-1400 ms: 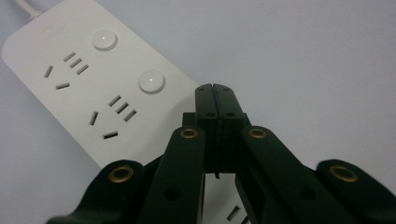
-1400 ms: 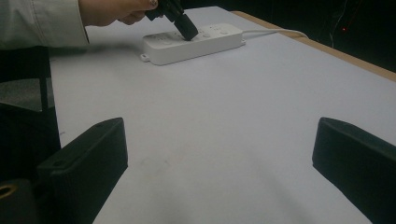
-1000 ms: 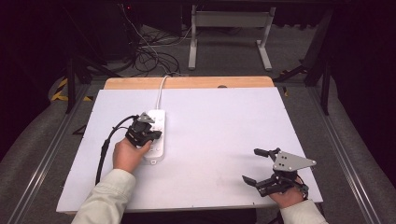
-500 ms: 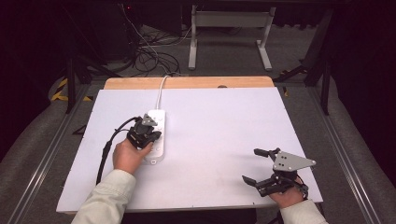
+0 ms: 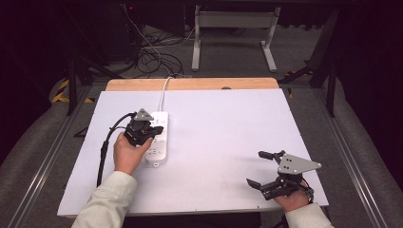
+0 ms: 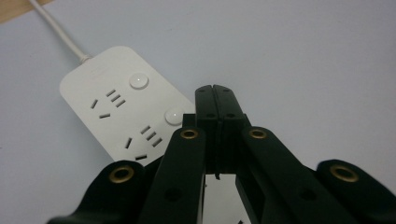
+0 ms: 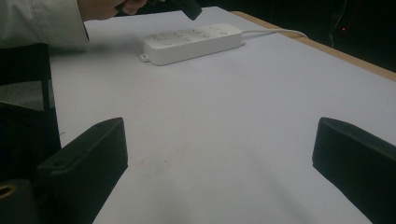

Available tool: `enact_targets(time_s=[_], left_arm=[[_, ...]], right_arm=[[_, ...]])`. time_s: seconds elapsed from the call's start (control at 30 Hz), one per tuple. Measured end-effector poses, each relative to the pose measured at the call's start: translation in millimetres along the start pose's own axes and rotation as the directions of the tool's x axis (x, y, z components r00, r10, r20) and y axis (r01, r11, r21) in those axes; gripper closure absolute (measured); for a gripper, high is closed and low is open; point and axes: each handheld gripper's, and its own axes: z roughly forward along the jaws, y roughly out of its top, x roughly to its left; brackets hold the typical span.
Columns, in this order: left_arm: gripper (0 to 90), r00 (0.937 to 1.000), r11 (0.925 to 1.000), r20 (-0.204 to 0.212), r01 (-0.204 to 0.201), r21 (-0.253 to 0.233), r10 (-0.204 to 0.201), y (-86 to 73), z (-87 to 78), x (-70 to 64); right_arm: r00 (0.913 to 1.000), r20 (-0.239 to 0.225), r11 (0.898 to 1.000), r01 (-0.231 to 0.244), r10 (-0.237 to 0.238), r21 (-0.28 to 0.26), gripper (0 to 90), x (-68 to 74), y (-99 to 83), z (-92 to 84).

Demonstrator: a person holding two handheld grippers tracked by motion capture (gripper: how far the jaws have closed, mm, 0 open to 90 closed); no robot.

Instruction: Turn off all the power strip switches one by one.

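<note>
A white power strip (image 5: 158,137) lies on the left part of the white table, its cord (image 5: 165,92) running to the far edge. In the left gripper view the power strip (image 6: 119,114) shows sockets and round buttons. My left gripper (image 5: 152,129) hovers over the strip's middle, jaws pressed together with nothing between them; its tips (image 6: 215,93) sit just right of a button (image 6: 173,116). My right gripper (image 5: 262,168) rests open near the front right corner, nothing between its jaws. Far off in the right gripper view lies the strip (image 7: 191,42).
The white table top (image 5: 228,123) has a wooden strip (image 5: 190,84) along its far edge. A black cable (image 5: 102,152) trails from the left gripper along the table's left side. Cables and a metal stand (image 5: 233,28) sit on the floor beyond.
</note>
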Motion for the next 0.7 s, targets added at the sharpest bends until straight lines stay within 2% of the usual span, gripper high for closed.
enact_targets(time_s=[0.13,0.27,0.37,0.57,0.7], left_arm=[[90.0,0.9994,0.9994,-0.006,0.033,-0.013,-0.033,0.1,2.8,4.5],[90.0,0.9992,0.9995,-0.022,0.032,-0.006,-0.033,1.1,8.2,8.5],[90.0,0.9984,0.9997,-0.051,0.025,0.002,-0.025,1.1,14.1,10.8],[90.0,0.9977,0.9984,-0.052,0.046,0.033,-0.044,0.1,24.5,13.7],[90.0,0.998,0.9972,-0.017,0.062,0.043,-0.061,-0.1,27.7,17.0]], right_arm=[[1.0,-0.001,1.0,-0.001,0.001,-0.001,3.8,-0.2,-0.1,-0.2],[1.0,-0.002,1.0,-0.001,0.001,0.001,3.8,-0.1,-0.3,0.1],[1.0,-0.003,1.0,-0.002,0.002,0.002,3.8,-0.3,-0.5,0.6],[1.0,-0.004,1.0,-0.004,0.004,0.001,3.8,-0.4,-0.7,0.4],[1.0,-0.006,1.0,-0.005,0.005,0.001,3.8,-0.7,-0.8,0.6]])
